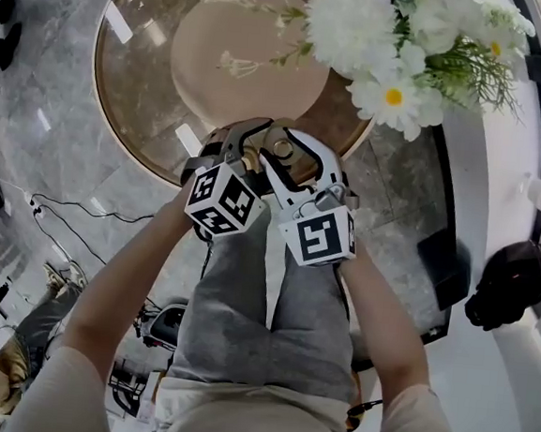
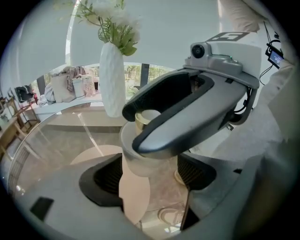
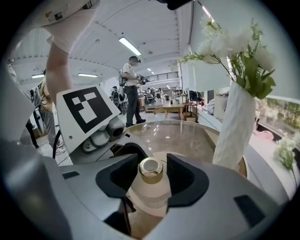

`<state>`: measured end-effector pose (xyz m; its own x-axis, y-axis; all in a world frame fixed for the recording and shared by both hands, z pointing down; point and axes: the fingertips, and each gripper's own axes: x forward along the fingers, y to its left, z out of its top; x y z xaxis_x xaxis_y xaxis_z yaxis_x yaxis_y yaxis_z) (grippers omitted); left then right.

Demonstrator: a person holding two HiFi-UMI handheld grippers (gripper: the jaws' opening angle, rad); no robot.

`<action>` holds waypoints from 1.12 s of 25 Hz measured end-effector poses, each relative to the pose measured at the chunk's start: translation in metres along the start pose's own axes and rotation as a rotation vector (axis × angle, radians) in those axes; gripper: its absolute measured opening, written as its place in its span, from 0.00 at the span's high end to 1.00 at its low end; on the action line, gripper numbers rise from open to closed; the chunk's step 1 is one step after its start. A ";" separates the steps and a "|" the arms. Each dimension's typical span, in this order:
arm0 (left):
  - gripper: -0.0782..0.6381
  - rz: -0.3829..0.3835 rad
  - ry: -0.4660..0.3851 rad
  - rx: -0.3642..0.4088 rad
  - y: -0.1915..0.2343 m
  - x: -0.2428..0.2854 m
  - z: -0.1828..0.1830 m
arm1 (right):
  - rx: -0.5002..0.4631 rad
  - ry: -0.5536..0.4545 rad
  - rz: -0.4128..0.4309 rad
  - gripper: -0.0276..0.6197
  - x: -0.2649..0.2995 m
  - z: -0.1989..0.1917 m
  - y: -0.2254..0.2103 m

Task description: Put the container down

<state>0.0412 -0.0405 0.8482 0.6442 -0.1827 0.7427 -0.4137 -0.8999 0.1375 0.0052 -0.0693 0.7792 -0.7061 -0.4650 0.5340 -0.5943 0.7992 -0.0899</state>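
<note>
The container (image 2: 140, 157) is a beige bottle with a gold neck (image 3: 151, 169). It stands upright at the near edge of the round glass table (image 1: 137, 76), and its reflection shows in the glass below it. My left gripper (image 2: 152, 171) is shut on its wide body, one pad on each side. My right gripper (image 3: 151, 174) comes from the opposite side and is open, its pads standing just off the gold neck between them. One of its fingers (image 2: 187, 124) crosses in front of the bottle in the left gripper view. In the head view both grippers (image 1: 258, 139) (image 1: 295, 156) meet over the container (image 1: 278, 148).
A tall white ribbed vase (image 2: 112, 79) (image 3: 234, 126) with white flowers (image 1: 399, 43) stands on the table beyond the container. A beige disc (image 1: 247, 58) lies under the glass. People (image 3: 131, 89) stand far off in the hall.
</note>
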 end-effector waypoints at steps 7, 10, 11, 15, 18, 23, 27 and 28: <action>0.40 0.049 -0.037 -0.064 0.005 -0.035 0.007 | 0.140 -0.006 -0.012 0.65 -0.022 0.009 -0.008; 0.40 0.058 -0.070 -0.116 0.007 -0.059 0.019 | 0.197 -0.023 -0.033 0.65 -0.038 0.029 -0.013; 0.40 0.063 -0.079 -0.124 0.009 -0.067 0.023 | 0.198 -0.028 -0.045 0.65 -0.042 0.037 -0.015; 0.41 0.094 -0.105 -0.162 0.014 -0.099 0.045 | 0.173 -0.034 -0.116 0.76 -0.066 0.070 -0.024; 0.43 0.109 -0.122 -0.249 0.018 -0.130 0.063 | 0.165 -0.060 -0.160 0.83 -0.085 0.100 -0.025; 0.52 0.199 -0.175 -0.253 0.034 -0.187 0.113 | 0.136 -0.101 -0.214 0.88 -0.120 0.157 -0.034; 0.68 0.264 -0.221 -0.236 0.038 -0.238 0.148 | 0.106 -0.100 -0.244 0.90 -0.147 0.207 -0.036; 0.72 0.278 -0.236 -0.235 0.040 -0.250 0.158 | 0.102 -0.109 -0.253 0.90 -0.154 0.220 -0.037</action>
<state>-0.0349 -0.0931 0.5644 0.6056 -0.5157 0.6061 -0.7101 -0.6940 0.1190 0.0516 -0.1111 0.5154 -0.5642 -0.6873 0.4575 -0.7886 0.6127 -0.0522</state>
